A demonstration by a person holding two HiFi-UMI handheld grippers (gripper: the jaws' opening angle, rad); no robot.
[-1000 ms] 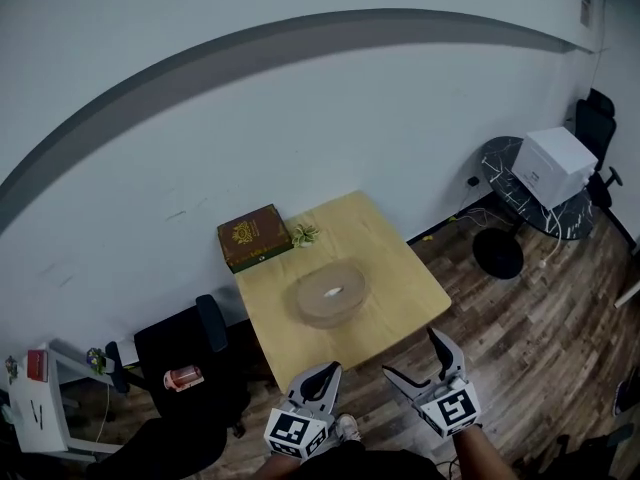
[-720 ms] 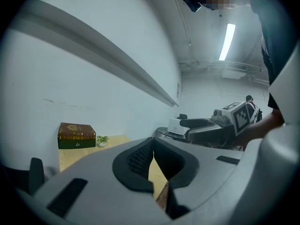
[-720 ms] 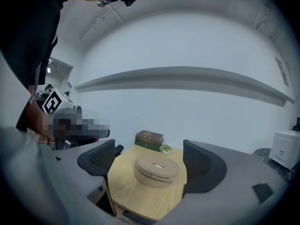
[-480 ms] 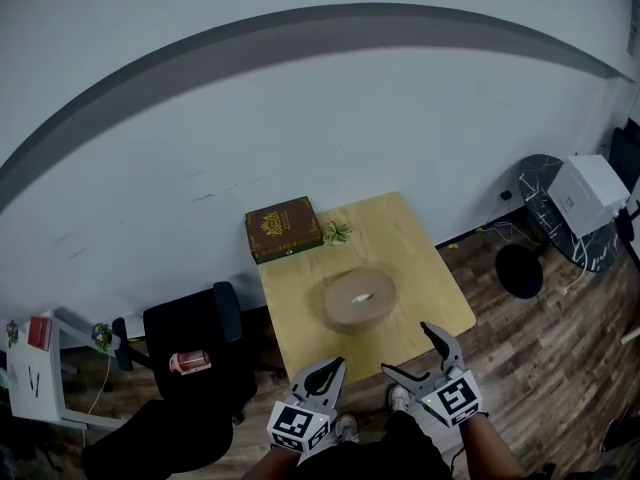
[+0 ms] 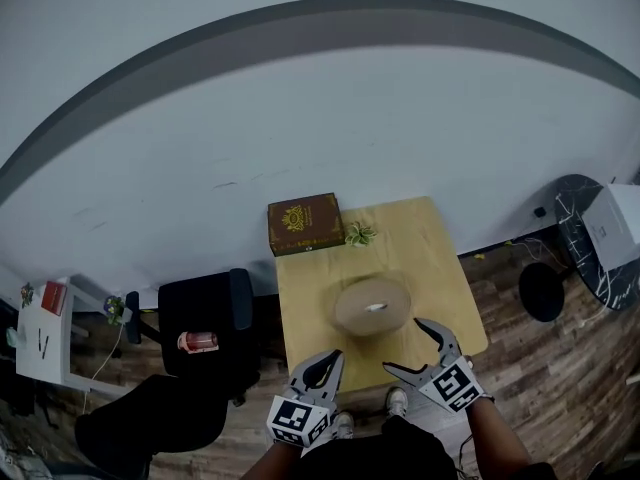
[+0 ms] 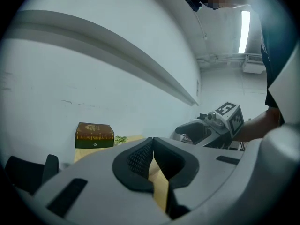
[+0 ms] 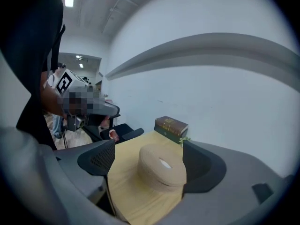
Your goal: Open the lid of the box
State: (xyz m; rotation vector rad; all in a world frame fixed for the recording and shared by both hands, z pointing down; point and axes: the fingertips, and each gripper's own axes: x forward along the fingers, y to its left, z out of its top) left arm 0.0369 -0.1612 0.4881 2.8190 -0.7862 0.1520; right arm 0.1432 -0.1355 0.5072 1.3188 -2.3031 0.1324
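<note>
Hovering by the table [image 5: 445, 230] edge, the left gripper [image 5: 325, 365] is pinched together; the right gripper [image 5: 402, 346] gapes wide, facing the round box [image 5: 373, 306].

Even indoor light, fisheye bending at edges, dark vignette, slight blur

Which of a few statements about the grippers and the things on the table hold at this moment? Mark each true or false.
1. The left gripper has its jaws together with nothing between them. True.
2. The right gripper is closed on the round box. False: its jaws stand apart and hold nothing.
3. The brown box lies at a far corner of the table, by the wall. True.
4. The small plant sits on top of the round box. False: it is on the table beside the brown box.
</note>
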